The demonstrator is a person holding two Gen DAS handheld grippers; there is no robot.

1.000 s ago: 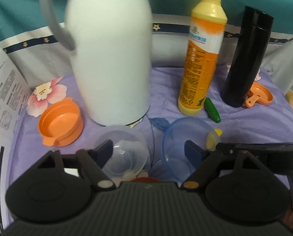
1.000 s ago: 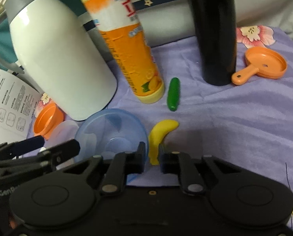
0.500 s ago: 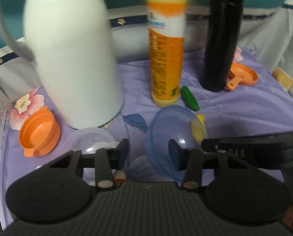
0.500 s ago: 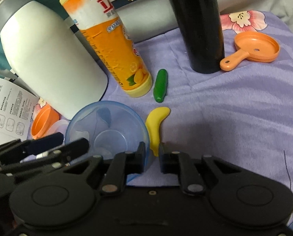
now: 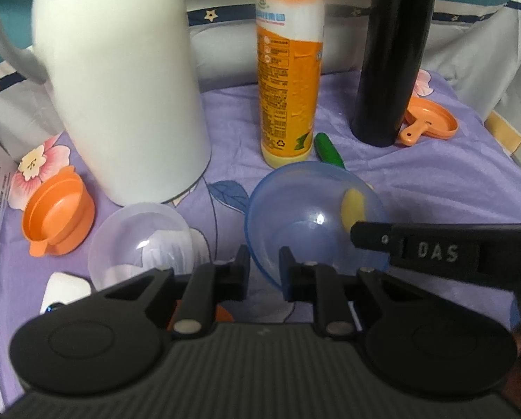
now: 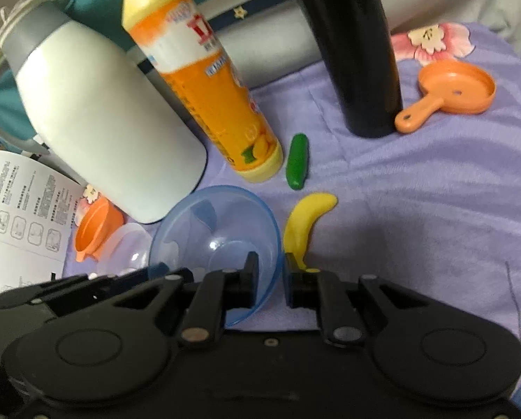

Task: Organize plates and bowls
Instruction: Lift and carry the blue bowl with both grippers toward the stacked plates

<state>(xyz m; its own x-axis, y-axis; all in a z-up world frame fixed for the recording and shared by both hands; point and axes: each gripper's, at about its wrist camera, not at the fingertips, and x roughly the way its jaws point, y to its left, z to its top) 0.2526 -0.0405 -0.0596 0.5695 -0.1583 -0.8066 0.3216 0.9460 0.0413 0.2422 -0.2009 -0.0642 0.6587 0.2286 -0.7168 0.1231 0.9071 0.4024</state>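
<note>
Blue bowl (image 5: 313, 216), rim apparently pinched by both angled-down grippers, left gripper (image 5: 264, 265), right gripper (image 6: 271, 272)

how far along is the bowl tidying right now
Done: nothing stacked yet. In hand: both tools grip the blue bowl rim, left tool on one side, right tool opposite. Left: clear bowl, orange bowl and orange pan lie separately on the cloth.
</note>
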